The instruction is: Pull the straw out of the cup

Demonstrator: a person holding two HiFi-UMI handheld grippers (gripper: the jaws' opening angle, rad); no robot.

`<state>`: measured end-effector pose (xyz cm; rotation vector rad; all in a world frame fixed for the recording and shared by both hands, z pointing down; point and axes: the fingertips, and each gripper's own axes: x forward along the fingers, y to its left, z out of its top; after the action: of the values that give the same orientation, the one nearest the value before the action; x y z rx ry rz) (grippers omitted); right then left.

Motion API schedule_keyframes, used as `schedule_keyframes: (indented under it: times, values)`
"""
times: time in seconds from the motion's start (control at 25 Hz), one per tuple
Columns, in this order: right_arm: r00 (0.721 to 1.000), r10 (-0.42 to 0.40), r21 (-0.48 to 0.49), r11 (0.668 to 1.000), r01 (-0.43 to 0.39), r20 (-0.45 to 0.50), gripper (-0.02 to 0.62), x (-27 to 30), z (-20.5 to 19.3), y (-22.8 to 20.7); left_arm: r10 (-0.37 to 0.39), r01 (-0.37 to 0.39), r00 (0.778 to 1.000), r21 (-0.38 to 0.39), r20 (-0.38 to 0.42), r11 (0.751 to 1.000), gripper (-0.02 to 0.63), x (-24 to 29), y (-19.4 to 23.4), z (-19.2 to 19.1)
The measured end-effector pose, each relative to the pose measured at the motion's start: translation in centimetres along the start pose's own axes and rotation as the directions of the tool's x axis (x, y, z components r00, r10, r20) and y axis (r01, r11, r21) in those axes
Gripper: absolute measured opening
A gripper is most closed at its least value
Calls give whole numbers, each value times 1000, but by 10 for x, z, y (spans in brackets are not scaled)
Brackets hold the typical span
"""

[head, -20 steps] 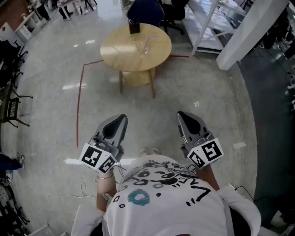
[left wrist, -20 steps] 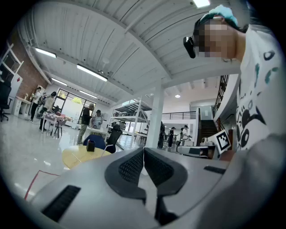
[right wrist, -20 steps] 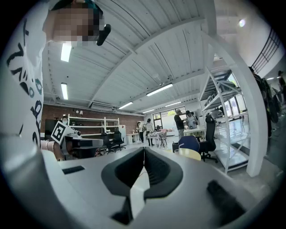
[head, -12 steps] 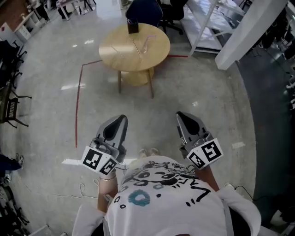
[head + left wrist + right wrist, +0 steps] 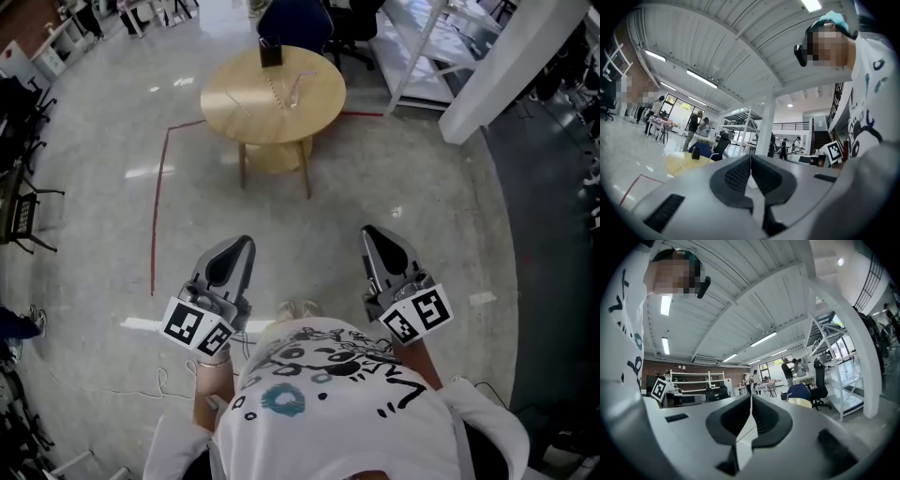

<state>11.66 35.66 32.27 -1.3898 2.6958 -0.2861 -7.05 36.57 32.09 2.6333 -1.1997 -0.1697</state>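
**Scene relative to the round wooden table (image 5: 246, 112), read left to right.**

- **Left of the table:** a red tape line (image 5: 157, 211) runs across smooth, glossy grey floor (image 5: 94, 169).
- **Left gripper (image 5: 242, 246):** held low on the near side, well apart from the table. Its ribbed dark pads are pressed flat together, with nothing between them.
- **Table:** a pale wood disc on slim legs.
  - At its far edge stands a small dark box (image 5: 272, 53).
  - On its right half stands what looks like a clear cup (image 5: 292, 99), too small to be sure of.
  - A thin pinkish straw (image 5: 298, 79) rises from the cup and bends over at the top.
- **Handling, as a judgement:**
  - The straw should be very light, smooth and thin-walled, so a hard pinch would probably flatten it.
  - The best hold is likely the straight stretch just above the rim, below the bend, pulled along the straw's own line.
  - The cup looks light enough to tip or lift with the straw, so the other gripper may need to steady its wall.
  - A clear wall may be slippery, and whether it is glass or plastic cannot be told.
- **Right gripper (image 5: 373, 236):** also on the near side and well apart from the table. It is clenched on nothing.
- **Right of the table:** a slanting white column (image 5: 502, 66) with a matte finish.
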Motion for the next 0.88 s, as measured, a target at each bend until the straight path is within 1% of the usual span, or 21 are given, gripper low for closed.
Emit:
schedule_keyframes:
  times: [0.12, 0.28, 0.4, 0.56, 0.88]
  values:
    - [1000, 26, -16, 1000, -26, -16, 29, 2, 0, -6, 36, -36, 999, 1, 2, 999, 17, 0, 3, 0]
    - [1000, 27, -28, 999, -28, -16, 29, -6, 0, -14, 57, -57, 998, -6, 5, 998, 17, -1, -8, -6]
    - [1000, 30, -36, 999, -30, 3, 29, -6, 5, -18, 54, -54, 998, -3, 7, 999, 17, 2, -14, -6]
    - [999, 37, -23, 999, -37, 11, 29, -7, 7, -20, 40, -40, 999, 2, 14, 999, 17, 6, -19, 1]
    - [999, 21, -43, 999, -22, -28, 29, 15, -6, -34, 25, -25, 1000, -11, -6, 1000, 17, 27, 5, -7]
